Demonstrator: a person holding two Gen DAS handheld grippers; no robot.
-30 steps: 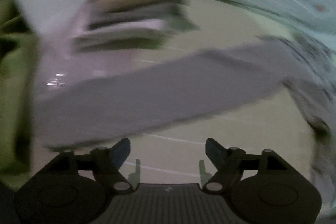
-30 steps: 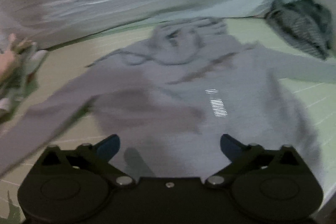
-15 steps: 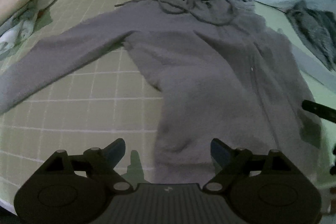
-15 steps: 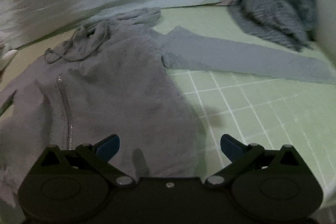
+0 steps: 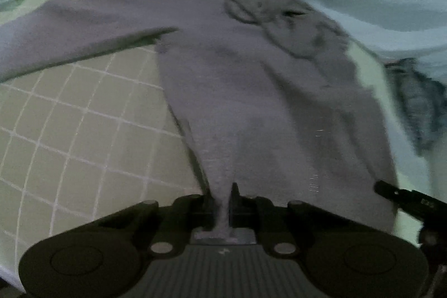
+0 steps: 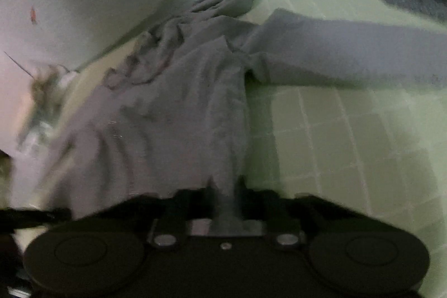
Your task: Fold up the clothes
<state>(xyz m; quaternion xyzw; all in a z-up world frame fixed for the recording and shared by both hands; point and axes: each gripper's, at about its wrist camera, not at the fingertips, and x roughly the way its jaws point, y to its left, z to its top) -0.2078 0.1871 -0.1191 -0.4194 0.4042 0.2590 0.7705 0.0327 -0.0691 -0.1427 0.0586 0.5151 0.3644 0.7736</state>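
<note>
Our left gripper (image 5: 222, 203) pinching the hem of the grey zip-up fleece hoodie (image 5: 251, 91), our right gripper (image 6: 225, 197) pinching its other hem corner, hoodie spread across the green grid-lined mat (image 5: 83, 136), sleeves outstretched toward each side edge

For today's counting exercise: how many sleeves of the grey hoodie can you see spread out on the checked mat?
2. One sleeve stretches out left of the hoodie in the left wrist view; the other sleeve stretches right in the right wrist view. Both lie flat on the mat.
</note>
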